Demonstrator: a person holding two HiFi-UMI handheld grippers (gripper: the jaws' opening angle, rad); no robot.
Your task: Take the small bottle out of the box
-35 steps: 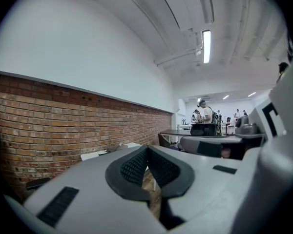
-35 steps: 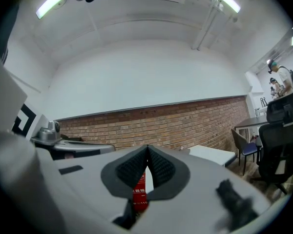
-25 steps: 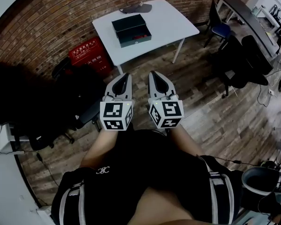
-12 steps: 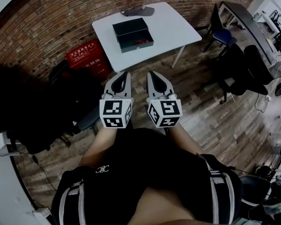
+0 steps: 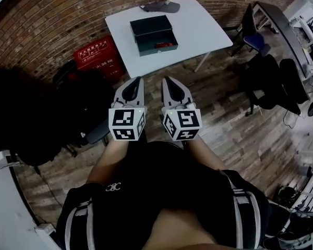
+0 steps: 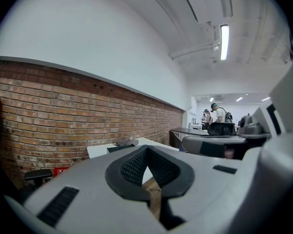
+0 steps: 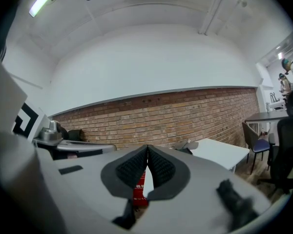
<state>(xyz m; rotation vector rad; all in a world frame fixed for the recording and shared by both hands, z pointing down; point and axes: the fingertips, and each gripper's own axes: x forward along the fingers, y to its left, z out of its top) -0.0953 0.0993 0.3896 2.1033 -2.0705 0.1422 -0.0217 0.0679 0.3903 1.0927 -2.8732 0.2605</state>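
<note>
Dark-green and lying open, the box [image 5: 150,25] is sitting near the middle of the white counter [image 5: 198,25], which is standing against the brick wall [image 5: 52,20] at the far side of the wooden floor [image 5: 235,124]. A small red thing [image 5: 165,45] is lying inside the box, toward its nearer right corner. It is too small to tell whether it is the bottle. A grey, cap-like object [image 5: 160,6] is resting on the counter's far edge, just beyond the box.

Both grippers are hanging side by side in front of the person's dark-clothed body, over the floor and well short of the counter, pointing toward it. The left gripper [image 5: 138,79] is showing its ribbed fingers [image 6: 134,167] pressing together at the tips, with nothing between them. The right gripper [image 5: 166,80] is showing the same: its fingers [image 7: 129,168] are meeting at the tips and are holding nothing.

From the head view, the box is lying ahead of both sets of fingers, well apart from them and roughly in line with the gap between the two grippers. A red crate [image 5: 96,56] is sitting on the floor by the wall, left of the counter, and dark chairs [image 5: 261,40] are standing to the right.
</note>
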